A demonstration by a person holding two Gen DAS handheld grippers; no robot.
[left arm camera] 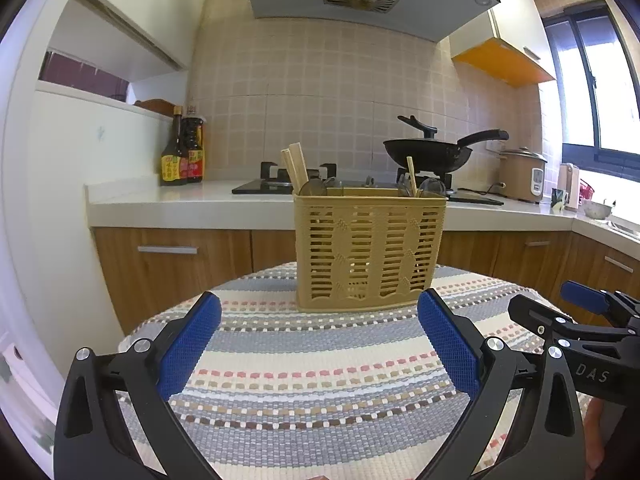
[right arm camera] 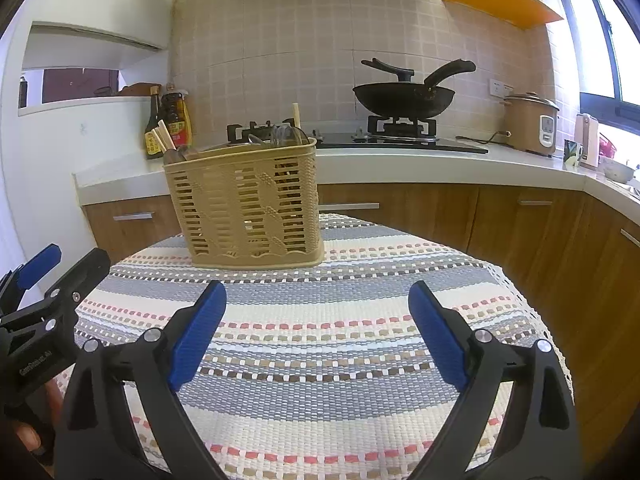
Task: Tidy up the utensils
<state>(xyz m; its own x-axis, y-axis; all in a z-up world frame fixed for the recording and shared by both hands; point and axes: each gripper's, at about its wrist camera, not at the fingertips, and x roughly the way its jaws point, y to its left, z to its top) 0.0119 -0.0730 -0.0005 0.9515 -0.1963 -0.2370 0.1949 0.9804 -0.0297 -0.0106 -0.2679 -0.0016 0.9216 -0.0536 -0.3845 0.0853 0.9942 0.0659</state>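
Chopsticks poke up from the left end of the caddy, more handles and a lone stick stand at its right end, and nothing loose shows on the cloth, so by the look of it the sorting is done or close to done. Left gripper hangs over the mat with its blue pads spread wide and nothing between them; the caddy sits just ahead, dead centre. Right gripper is the same story: jaws wide apart, empty, caddy off to its left and a little ahead.

Best play here, I'd say, is a tidy check: look for any stick leaning out or sitting in the wrong cell, and if one needs a nudge, come in from above, pinch high on the shaft and lift straight, because that slotted basket is light and could skid on the weave. Which cell holds what I cannot fully tell; the walls hide the lower parts.

Around the scene, left to right: sauce bottles on the counter, hob behind the caddy, black wok on the burner, rice cooker by the window. All well apart from the table; the only close neighbour is the other gripper, so keep the two from crossing
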